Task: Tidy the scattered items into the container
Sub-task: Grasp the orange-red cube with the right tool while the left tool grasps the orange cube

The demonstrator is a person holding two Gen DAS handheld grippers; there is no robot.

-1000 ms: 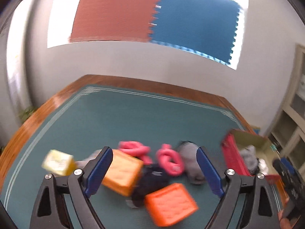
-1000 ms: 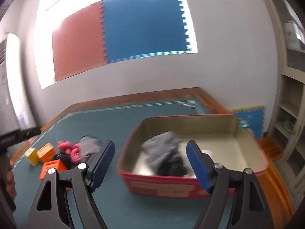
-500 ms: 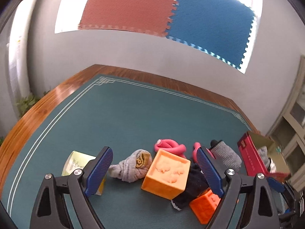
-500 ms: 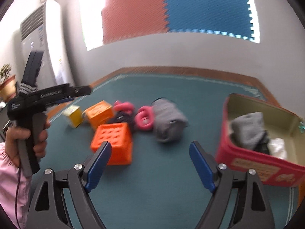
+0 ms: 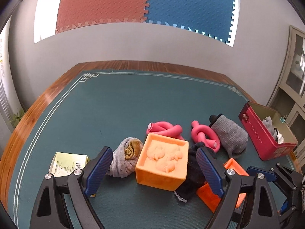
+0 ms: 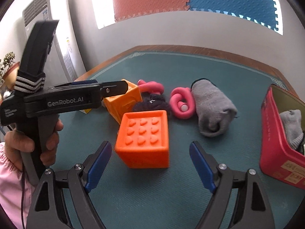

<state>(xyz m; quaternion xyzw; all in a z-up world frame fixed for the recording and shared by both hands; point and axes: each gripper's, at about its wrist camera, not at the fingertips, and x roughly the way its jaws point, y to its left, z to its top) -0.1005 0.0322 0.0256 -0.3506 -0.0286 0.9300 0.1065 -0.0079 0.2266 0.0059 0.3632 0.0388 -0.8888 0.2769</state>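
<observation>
Two claws are out in front of me, and both are wide open with nothing in them. The red box (image 6: 274, 133) sits at the right end of the counter (image 5: 118, 106), with a grey sock already inside. My left claw (image 5: 152, 171) hangs over the pale orange cube (image 5: 162, 164). My right claw (image 6: 150, 164) points at the bright orange block (image 6: 144, 137).

The two blocks sit close together, so my claws could bump each other if I go down with both. The dark sock (image 5: 190, 173) lies squeezed between the blocks, so it could get dragged along and drop off. The grey rolled sock (image 6: 211, 108) and the pink foam knot (image 6: 181, 103) touch each other, so grabbing one may push the other away. The small yellow box (image 5: 66, 164) is near the counter's edge and could slide off.
</observation>
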